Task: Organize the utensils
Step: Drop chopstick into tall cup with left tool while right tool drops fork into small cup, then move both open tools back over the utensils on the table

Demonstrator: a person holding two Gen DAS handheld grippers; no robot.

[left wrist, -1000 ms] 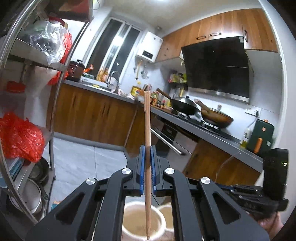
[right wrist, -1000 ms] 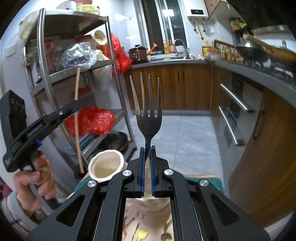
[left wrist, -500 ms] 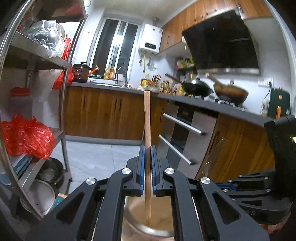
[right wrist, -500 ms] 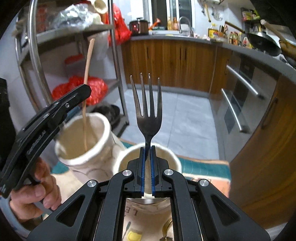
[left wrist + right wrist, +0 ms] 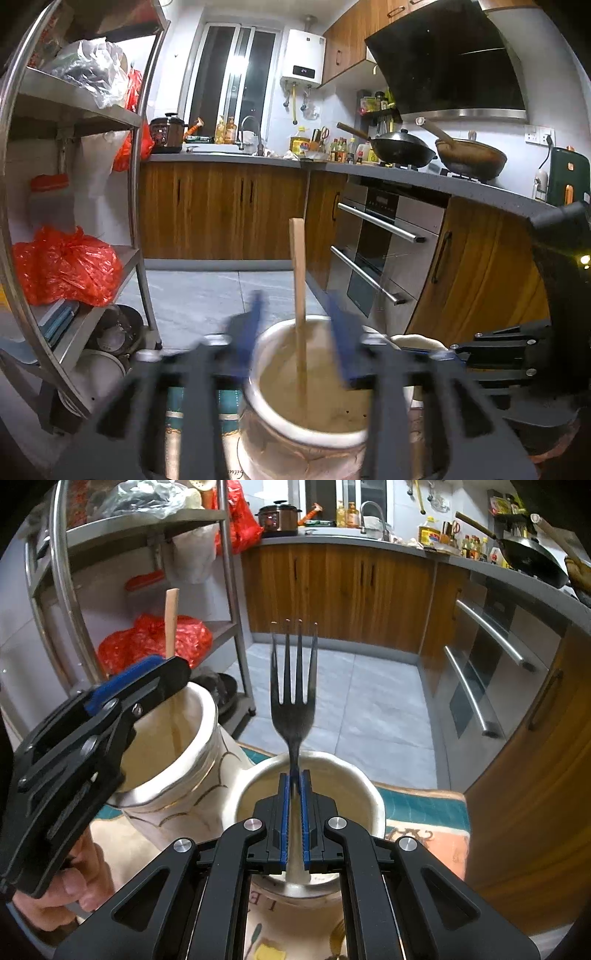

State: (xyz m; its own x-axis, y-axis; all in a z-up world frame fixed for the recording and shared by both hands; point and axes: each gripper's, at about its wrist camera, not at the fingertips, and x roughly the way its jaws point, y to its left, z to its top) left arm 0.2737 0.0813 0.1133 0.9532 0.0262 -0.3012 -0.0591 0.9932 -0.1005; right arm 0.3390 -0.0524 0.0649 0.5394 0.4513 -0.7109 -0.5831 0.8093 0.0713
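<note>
A wooden chopstick (image 5: 300, 295) stands loose in a tall white ceramic jar (image 5: 306, 435). My left gripper (image 5: 293, 332) is open, its blurred blue pads on either side of the chopstick above the jar's mouth. In the right wrist view the same jar (image 5: 177, 760), chopstick (image 5: 170, 622) and left gripper (image 5: 147, 686) sit at left. My right gripper (image 5: 294, 812) is shut on a metal fork (image 5: 294, 686), tines up, handle down inside a second white jar (image 5: 365, 794).
Both jars stand on a patterned cloth (image 5: 424, 812) on a small table. A steel shelf rack (image 5: 74, 240) with red bags is at left. Wooden cabinets and an oven (image 5: 376, 251) are ahead and to the right.
My left gripper lowered the chopstick into the tall jar and opened, letting it go. My right gripper lowered the fork's handle into the second jar and stays shut on it.
</note>
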